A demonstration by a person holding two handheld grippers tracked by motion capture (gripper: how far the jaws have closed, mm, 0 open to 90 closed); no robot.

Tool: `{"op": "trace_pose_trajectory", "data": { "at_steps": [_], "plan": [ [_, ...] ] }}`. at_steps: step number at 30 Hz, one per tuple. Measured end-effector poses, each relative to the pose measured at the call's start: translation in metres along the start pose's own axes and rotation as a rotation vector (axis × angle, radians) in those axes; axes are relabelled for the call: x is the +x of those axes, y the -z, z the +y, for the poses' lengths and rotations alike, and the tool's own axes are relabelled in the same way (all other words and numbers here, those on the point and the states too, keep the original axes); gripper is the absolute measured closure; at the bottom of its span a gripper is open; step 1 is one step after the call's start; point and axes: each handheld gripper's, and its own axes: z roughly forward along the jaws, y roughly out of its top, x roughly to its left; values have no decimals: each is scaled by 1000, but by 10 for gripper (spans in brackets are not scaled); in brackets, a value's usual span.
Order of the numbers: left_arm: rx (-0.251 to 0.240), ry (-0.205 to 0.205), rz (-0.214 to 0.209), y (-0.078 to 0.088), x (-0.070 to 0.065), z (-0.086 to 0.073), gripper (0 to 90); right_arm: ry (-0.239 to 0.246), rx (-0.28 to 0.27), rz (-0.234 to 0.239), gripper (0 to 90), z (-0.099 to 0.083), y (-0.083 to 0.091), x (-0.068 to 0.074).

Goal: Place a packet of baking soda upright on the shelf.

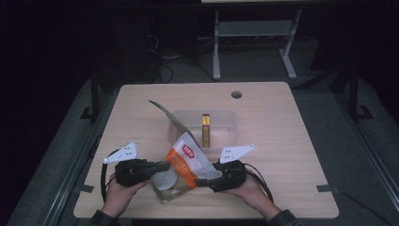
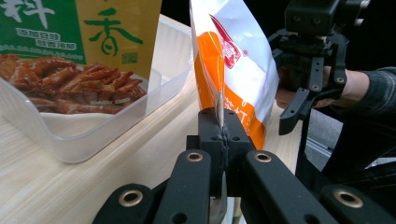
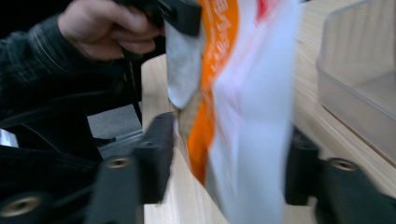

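An orange-and-white snack bag (image 1: 186, 165) is held up over the table's front, between both grippers. My left gripper (image 1: 164, 165) is shut on the bag's sealed edge; in the left gripper view its jaws (image 2: 219, 121) pinch the seam of the bag (image 2: 233, 56). My right gripper (image 1: 200, 181) reaches in from the other side. In the blurred right gripper view the bag (image 3: 252, 116) hangs between the spread jaws of the right gripper (image 3: 229, 158), with a sliver of gap at the left jaw. The left gripper (image 3: 177, 14) clamps the bag's far edge there.
A clear plastic bin (image 1: 226, 117) stands mid-table just behind the bag. A green-and-yellow snack packet (image 1: 167, 115) leans over its left wall and a small yellow box (image 1: 206, 129) stands inside. A cable hole (image 1: 236, 94) lies near the far edge.
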Motion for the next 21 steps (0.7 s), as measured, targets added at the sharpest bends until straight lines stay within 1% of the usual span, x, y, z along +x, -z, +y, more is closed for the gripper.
{"op": "trace_pose_trajectory", "data": {
  "at_steps": [1,2,5,7,9,11,12,14,16,19,21],
  "plan": [
    [0,-3,-1,-1,0,0,898,-7,1,6,518,1,-1,0],
    [1,-13,2,-2,0,0,898,-8,5,12,563,1,-2,0],
    [1,-7,7,-3,0,0,897,-19,17,24,703,0,-3,0],
    [-8,-1,5,-3,2,-1,897,-29,7,41,787,0,-2,-1],
    [-9,1,3,-4,3,-1,897,-32,0,43,884,1,-1,-2],
    [-11,2,2,-5,3,-2,896,-28,-13,50,896,1,1,-3],
    [-4,1,-2,-5,4,-2,896,-35,-21,62,898,1,2,-4],
    [-7,1,-11,-7,4,-4,895,-51,-41,89,900,2,5,-6],
    [8,-6,-14,-11,2,-5,894,-64,-64,106,900,4,10,-7],
    [42,-24,-29,-17,0,-6,892,-37,-73,84,900,8,15,-5],
    [68,-23,-47,-23,-2,-8,889,-20,-79,79,900,10,20,-4]
  ]
}}
